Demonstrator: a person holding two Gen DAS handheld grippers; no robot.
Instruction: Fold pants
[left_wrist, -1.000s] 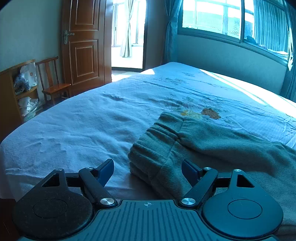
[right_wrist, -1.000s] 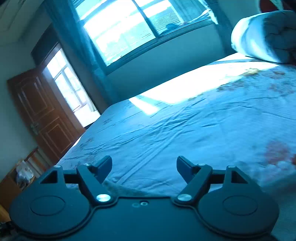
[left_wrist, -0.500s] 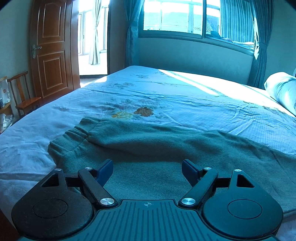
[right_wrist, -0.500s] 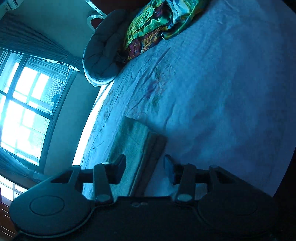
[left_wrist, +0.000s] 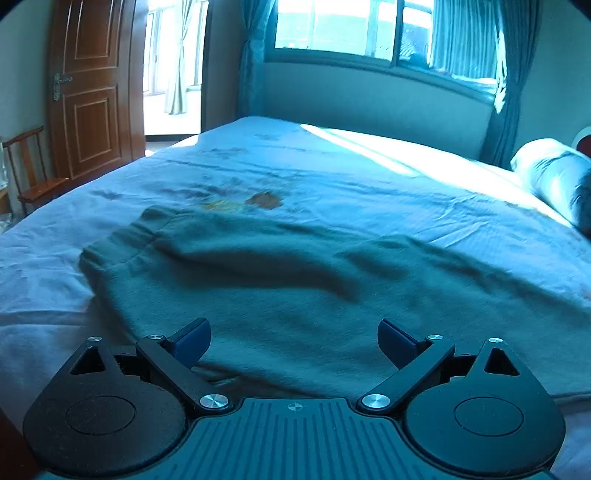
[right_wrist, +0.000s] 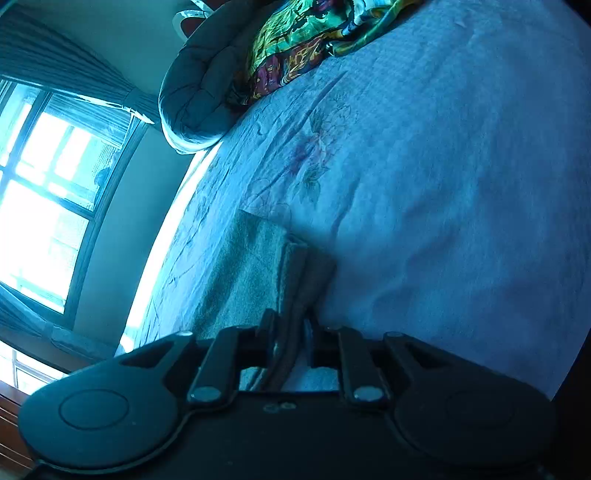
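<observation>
Grey-green fleecy pants (left_wrist: 288, 280), laid lengthwise across the pale blue embroidered bedsheet (left_wrist: 369, 177), now fill the space ahead of the left gripper (left_wrist: 293, 341). A sec ago only the ribbed waistband end showed, off to the right of its fingers; now that waistband sits ahead-left of the left fingertip and the legs run off past the right one. Its blue pads (left_wrist: 190, 341) stand further apart than before, jaws opening, nothing between them but the cloth lying below.

The right gripper (right_wrist: 290, 328) differs more: a sec ago it faced bare sheet w/ jaws wide and the view upright; now the view is rolled sideways and the jaws are closing, w/ the stacked hem edge of the pants (right_wrist: 295, 280) pinched between the fingers. The folded layers run straight ahead from the fingertips, sheet to their right, window (right_wrist: 44, 206) to the left.

Beyond the fingers, far end of bed: a grey-blue rolled quilt (right_wrist: 199, 85) w/ a bright green-and-red patterned cloth (right_wrist: 303, 40) beside it. Wooden door (left_wrist: 92, 92) and chair (left_wrist: 33, 173) lie far left of the left fingers.

No containers seen. No writing legible.
</observation>
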